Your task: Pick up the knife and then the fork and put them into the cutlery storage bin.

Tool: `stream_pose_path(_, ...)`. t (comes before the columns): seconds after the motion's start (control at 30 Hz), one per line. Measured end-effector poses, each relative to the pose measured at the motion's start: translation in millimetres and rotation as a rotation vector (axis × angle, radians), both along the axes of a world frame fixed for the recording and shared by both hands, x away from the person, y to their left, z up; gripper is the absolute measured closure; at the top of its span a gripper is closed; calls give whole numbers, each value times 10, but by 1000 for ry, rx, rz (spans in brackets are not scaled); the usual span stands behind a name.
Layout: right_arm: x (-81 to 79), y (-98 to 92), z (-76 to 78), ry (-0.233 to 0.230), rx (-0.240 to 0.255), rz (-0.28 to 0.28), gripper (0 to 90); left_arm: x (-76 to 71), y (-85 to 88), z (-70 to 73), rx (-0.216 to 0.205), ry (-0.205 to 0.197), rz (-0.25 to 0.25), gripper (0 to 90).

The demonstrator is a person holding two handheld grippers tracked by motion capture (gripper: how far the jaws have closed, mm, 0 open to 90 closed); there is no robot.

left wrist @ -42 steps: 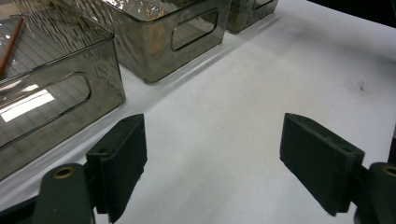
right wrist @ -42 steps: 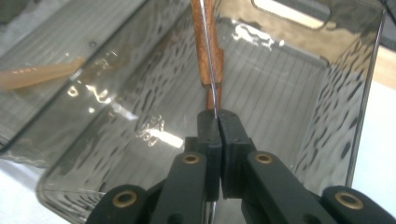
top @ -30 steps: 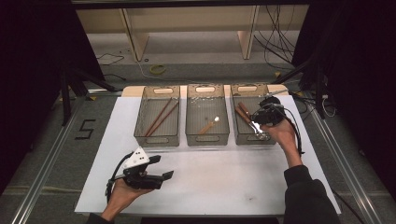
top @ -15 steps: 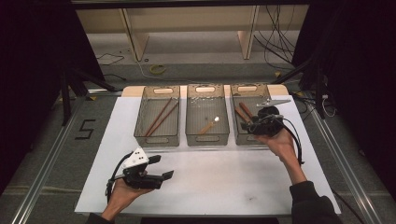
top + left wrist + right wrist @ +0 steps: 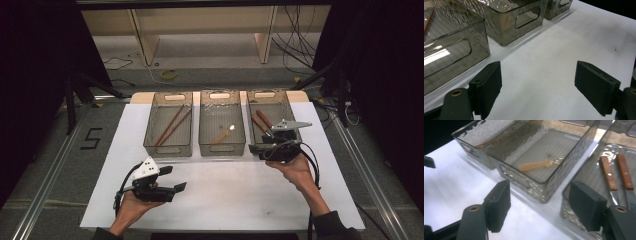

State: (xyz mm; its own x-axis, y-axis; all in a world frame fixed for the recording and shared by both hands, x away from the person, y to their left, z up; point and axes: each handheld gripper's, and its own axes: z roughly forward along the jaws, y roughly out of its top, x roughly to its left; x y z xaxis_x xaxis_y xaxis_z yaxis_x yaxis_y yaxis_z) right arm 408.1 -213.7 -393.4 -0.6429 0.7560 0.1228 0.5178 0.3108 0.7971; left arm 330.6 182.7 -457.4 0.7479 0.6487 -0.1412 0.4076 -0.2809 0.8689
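The left gripper (image 5: 172, 181) rests near the front of the white table (image 5: 220, 200), its jaws spread wide with nothing between them. The right gripper (image 5: 267, 147) is at the near end of the right bin (image 5: 295, 122); its jaws have just been opening and stand wide apart, empty. In this bin lie two knives (image 5: 616, 172) side by side, with brown wooden handles carrying small rivets and with grey blades. Their long axes run along the bin, slightly slanted, handles toward the far end and blades toward the gripper. The middle bin (image 5: 221, 97) holds a small fork (image 5: 223, 135), the left bin (image 5: 167, 97) two chopsticks (image 5: 172, 125).
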Motion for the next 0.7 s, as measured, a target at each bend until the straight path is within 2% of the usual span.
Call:
stream_pose_path(0.2,-131,48,-39,-13,9,25,330,-14,12,-10,1,4,0,210)
stream_pose_path(0.37,-217,68,-106,-9,14,46,317,-5,18,-15,-12,13,1,209)
stream_pose_path(0.5,-286,71,-146,-3,27,57,310,-8,14,-17,-6,9,-5,207)
stream_pose_path(0.7,-385,66,-178,-27,37,80,305,-4,16,-25,-7,16,-8,205)
